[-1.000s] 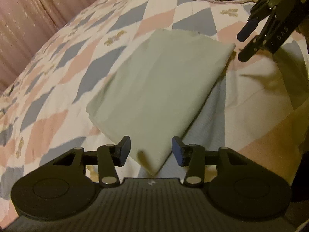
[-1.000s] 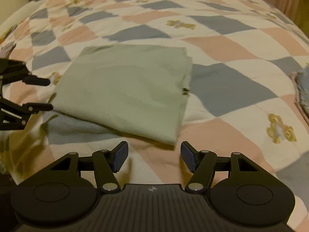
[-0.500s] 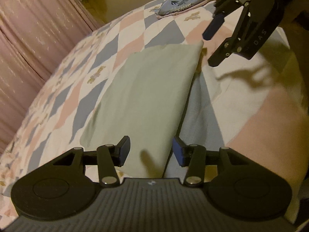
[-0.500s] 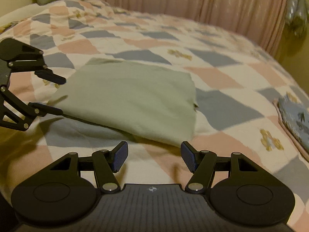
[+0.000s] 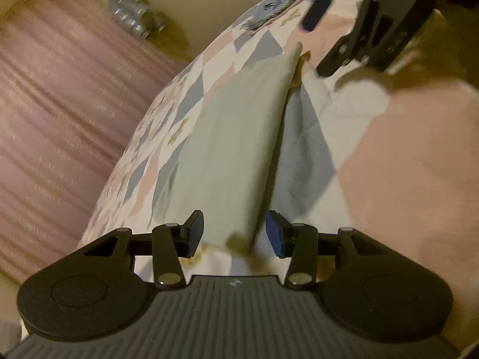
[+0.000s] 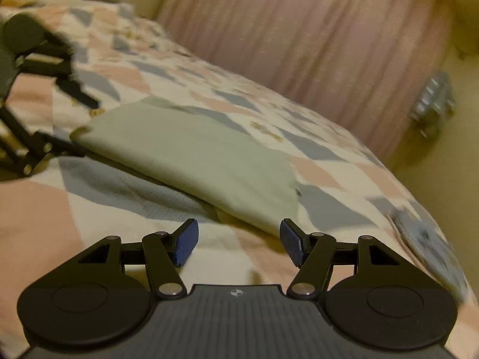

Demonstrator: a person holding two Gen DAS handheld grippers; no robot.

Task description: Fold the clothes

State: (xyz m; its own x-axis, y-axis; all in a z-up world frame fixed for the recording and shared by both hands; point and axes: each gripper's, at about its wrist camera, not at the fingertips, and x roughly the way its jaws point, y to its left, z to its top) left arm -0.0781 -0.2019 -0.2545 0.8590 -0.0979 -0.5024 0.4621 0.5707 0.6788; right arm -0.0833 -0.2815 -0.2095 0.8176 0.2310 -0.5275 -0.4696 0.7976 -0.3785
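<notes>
Curtain (image 5: 60,113) fills the left of the left wrist view, pink and pleated, with one quilted bed (image 5: 404,164) running from it to the right. On the quilt lies one pale green garment (image 5: 239,143), flat and already in a neat rectangle with straight edges. Its long axis runs directly away from the left gripper (image 5: 235,233), whose fingers stand apart and empty with the cloth's near corner just ahead of the gap between them. At the far end of that axis, to the upper right, hangs the right gripper (image 5: 317,45), beside the far corner of the green piece. From the right wrist view the same garment (image 6: 191,155) spreads leftward and away, its near corner lying just ahead of the right gripper (image 6: 238,243), also spread and holding nothing, while the left gripper (image 6: 80,125) shows at the far left by the opposite corner. So each tool is nearest to one end of the same long edge, the one facing the person. Counted: two grippers, one green garment, and one blue patterned cloth (image 6: 431,245) lying well apart at the right edge of the bed. Such a tidy rectangle would fit a fold just laid down as well as one more halving about to be taken.
</notes>
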